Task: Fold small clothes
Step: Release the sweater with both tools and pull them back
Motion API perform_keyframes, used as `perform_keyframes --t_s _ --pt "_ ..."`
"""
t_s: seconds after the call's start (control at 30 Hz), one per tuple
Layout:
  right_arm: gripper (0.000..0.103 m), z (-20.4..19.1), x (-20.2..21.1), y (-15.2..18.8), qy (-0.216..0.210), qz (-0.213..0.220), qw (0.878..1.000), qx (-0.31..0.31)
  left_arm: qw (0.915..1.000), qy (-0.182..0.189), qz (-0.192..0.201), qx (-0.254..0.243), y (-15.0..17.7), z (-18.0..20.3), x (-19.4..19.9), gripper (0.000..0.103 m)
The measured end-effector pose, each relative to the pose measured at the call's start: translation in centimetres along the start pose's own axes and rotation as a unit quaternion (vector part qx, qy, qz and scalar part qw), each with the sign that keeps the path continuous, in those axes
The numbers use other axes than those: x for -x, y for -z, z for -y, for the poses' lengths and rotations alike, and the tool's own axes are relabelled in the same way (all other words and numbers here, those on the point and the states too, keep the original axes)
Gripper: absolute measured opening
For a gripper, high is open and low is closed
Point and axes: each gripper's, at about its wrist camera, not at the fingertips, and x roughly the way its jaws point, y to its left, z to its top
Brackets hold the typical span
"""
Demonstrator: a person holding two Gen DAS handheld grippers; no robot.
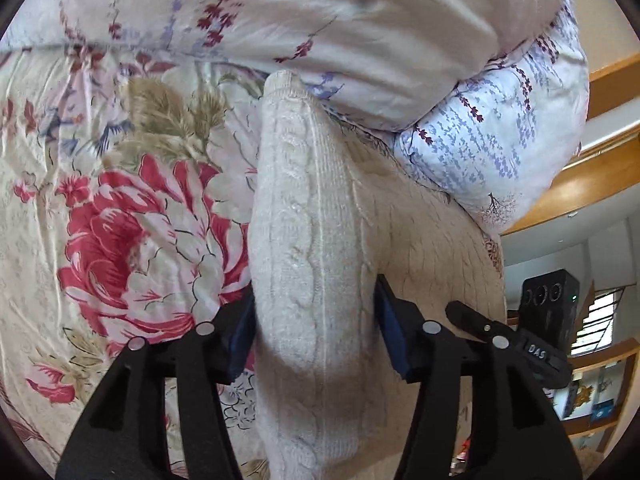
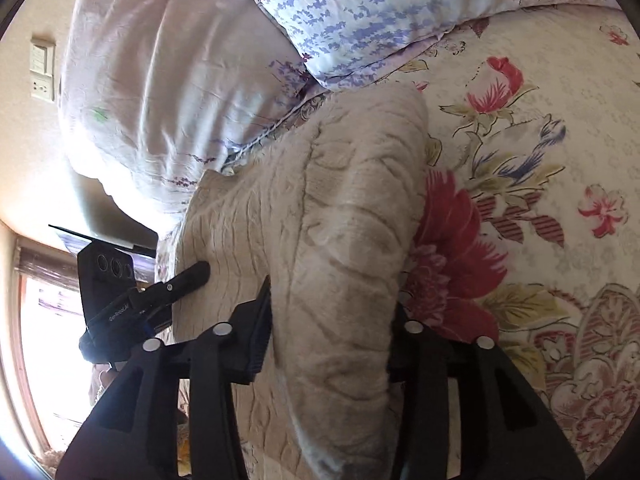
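A cream cable-knit sweater (image 1: 316, 240) lies on a floral bedsheet (image 1: 120, 220). My left gripper (image 1: 316, 320) is shut on a thick fold of one sleeve that runs away toward the pillows. In the right wrist view my right gripper (image 2: 332, 320) is shut on a bunched fold of the same sweater (image 2: 340, 208). The right gripper also shows in the left wrist view (image 1: 520, 340), at the sweater's right edge; the left gripper shows in the right wrist view (image 2: 168, 292), at its left edge.
Lavender-print pillows (image 1: 480, 140) and a pale quilt (image 1: 320, 20) lie heaped just beyond the sweater. Wooden shelving (image 1: 600, 184) stands at right. A wall switch (image 2: 42, 68) and a window (image 2: 40, 320) are at left in the right wrist view.
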Motion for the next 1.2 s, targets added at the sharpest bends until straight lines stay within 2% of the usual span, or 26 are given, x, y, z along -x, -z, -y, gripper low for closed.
perform_keyframes --t_s 0.1,0.17,0.23,0.3,0.33,0.37,0.4,0.47,0.6,0.8,0.93,0.97,1.07,1.13,1.2 --pt "0.050 0.1 2.2 -0.3 0.010 0.023 1.000 0.005 0.9980 -0.039 0.023 -0.043 0.0 2.0 1.5 0.054" --pt "0.050 0.8 3.8 -0.5 0.005 0.057 0.998 -0.009 0.9930 -0.062 0.063 -0.078 0.6 2.7 3.7 0.054" --pt "0.050 1.7 4.9 -0.9 -0.006 0.081 0.996 -0.026 0.9877 -0.064 0.091 -0.110 0.9 4.2 5.1 0.055" --pt "0.048 2.3 5.1 -1.3 -0.014 0.084 0.996 -0.037 0.9806 -0.063 0.103 -0.155 1.8 6.0 5.6 0.057" --pt "0.044 2.4 5.0 -1.3 -0.014 0.080 0.996 -0.035 0.9774 -0.067 0.100 -0.174 2.1 6.8 5.5 0.057" --pt "0.026 2.2 4.7 -1.4 -0.016 0.077 0.997 -0.027 0.9743 -0.070 0.095 -0.192 2.4 7.6 5.1 0.058" --pt "0.021 2.0 4.9 -1.3 -0.015 0.074 0.997 -0.014 0.9714 -0.073 0.089 -0.208 2.6 8.2 4.6 0.058" --pt "0.012 1.2 5.2 -1.5 0.016 0.087 0.996 0.019 0.9671 -0.088 0.073 -0.227 2.7 9.2 3.0 0.058" --pt "0.010 1.2 5.3 -2.5 0.057 0.091 0.994 0.028 0.9673 -0.108 0.046 -0.225 2.2 9.4 0.5 0.058" --pt "0.010 2.0 3.1 -2.9 0.141 0.068 0.986 0.058 0.9705 -0.118 0.027 -0.208 1.6 8.6 -1.7 0.052" --pt "0.011 1.3 2.3 -3.4 0.163 0.058 0.982 0.076 0.9649 -0.136 0.027 -0.223 1.4 9.3 -2.5 0.053" --pt "0.013 1.1 2.5 -3.4 0.166 0.057 0.981 0.083 0.9652 -0.135 0.031 -0.222 1.5 9.3 -2.2 0.053" --pt "0.042 -0.3 4.4 -2.7 0.180 0.090 0.973 0.113 0.9668 -0.122 0.065 -0.214 2.2 9.4 -0.1 0.054" --pt "0.043 -1.7 6.1 -1.5 0.174 0.124 0.966 0.149 0.9619 -0.137 0.092 -0.218 3.0 9.2 1.3 0.060" --pt "0.043 -3.2 7.1 0.2 0.150 0.139 0.960 0.192 0.9554 -0.162 0.109 -0.221 3.9 8.8 2.4 0.062"
